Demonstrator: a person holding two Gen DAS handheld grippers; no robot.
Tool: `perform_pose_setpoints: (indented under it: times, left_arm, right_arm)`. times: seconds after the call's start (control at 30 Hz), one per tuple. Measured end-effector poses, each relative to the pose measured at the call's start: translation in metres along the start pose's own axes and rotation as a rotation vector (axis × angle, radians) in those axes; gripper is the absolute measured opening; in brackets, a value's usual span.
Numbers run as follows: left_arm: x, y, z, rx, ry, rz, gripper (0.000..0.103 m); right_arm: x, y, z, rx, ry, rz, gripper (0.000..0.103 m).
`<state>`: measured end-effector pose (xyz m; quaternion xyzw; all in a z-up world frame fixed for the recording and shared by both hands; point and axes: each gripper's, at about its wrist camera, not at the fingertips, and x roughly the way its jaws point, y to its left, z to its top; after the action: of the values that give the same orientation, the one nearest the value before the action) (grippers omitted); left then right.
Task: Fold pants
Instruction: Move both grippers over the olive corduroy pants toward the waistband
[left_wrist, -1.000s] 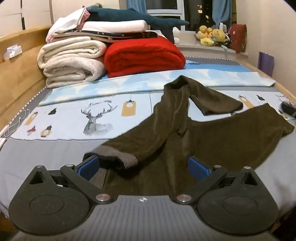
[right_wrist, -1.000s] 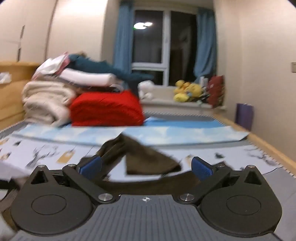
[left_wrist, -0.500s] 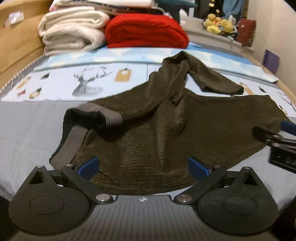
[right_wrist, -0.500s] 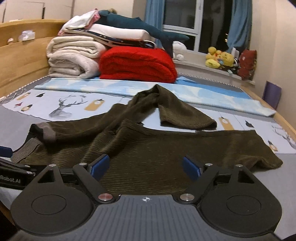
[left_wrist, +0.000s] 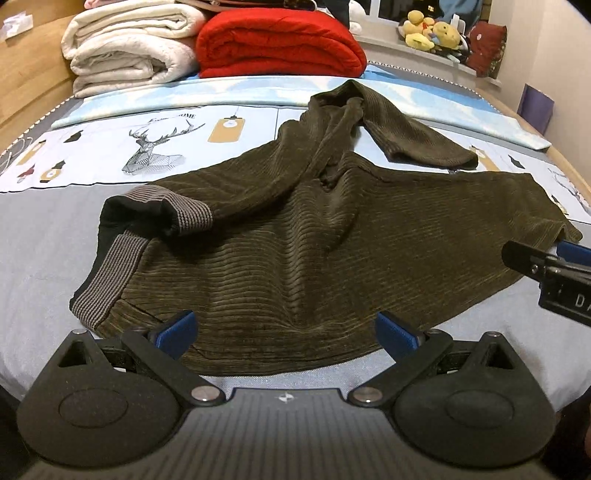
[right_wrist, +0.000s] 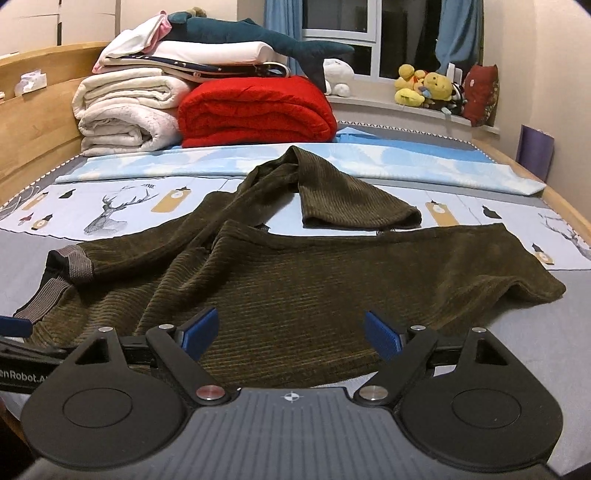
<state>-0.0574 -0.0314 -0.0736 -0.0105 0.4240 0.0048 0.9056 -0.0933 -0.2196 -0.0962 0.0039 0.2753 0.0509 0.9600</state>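
Left wrist view: left gripper (left_wrist: 284, 330) lower and closer over the bed than a second ago, blue pads set wide, nothing pinched; near hem of the dark olive corduroy pants (left_wrist: 314, 236) lying between and beneath them. Pants spread flat across the grey bed sheet (left_wrist: 37, 258), far more of the cloth in sight than before, striped grey waistband (left_wrist: 107, 273) at left, one leg doubled back toward the red folded blanket (left_wrist: 277, 40). Newly in sight at the right edge: right gripper (left_wrist: 554, 266), by the pants' right cuff; letters "DA" legible on its body. "HOME" readable above the printed deer (left_wrist: 159, 147) on the pale blue cover.

Right wrist view: right gripper (right_wrist: 291, 332) also lower, jaws narrowed a touch from their widest within the last second, standing wide, gripping nothing, over the near edge of the pants (right_wrist: 314, 288). Left gripper (right_wrist: 22, 347) entered at the left edge, marked "nRobot.A". Cream folded blankets (right_wrist: 125, 107) and a teal plush shark (right_wrist: 251, 37) behind.
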Motion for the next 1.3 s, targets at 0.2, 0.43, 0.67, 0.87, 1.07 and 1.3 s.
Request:
perform_pose_setpoints:
  times: [0.2, 0.43, 0.67, 0.87, 1.07, 1.3]
  left_arm:
    - [-0.001, 0.005, 0.001, -0.004, 0.007, 0.011, 0.102]
    - [-0.001, 0.007, 0.001, -0.017, 0.009, 0.004, 0.102]
    - [-0.002, 0.006, 0.002, -0.022, 0.002, -0.006, 0.102]
    - [-0.002, 0.006, 0.002, -0.019, -0.003, -0.008, 0.102]
    - [-0.002, 0.006, 0.002, -0.017, -0.003, -0.008, 0.102]
    - [-0.002, 0.004, 0.002, -0.019, -0.007, -0.012, 0.102]
  right_arm:
    - [0.003, -0.001, 0.000, 0.021, 0.013, 0.013, 0.088]
    - [0.005, 0.004, -0.001, 0.000, 0.023, 0.026, 0.088]
    - [0.005, 0.007, -0.002, -0.004, 0.020, 0.024, 0.088]
    - [0.005, 0.007, -0.001, -0.003, 0.019, 0.023, 0.088]
    - [0.004, 0.008, -0.002, -0.006, 0.019, 0.024, 0.088]
    - [0.005, 0.009, 0.000, -0.005, 0.023, 0.021, 0.088]
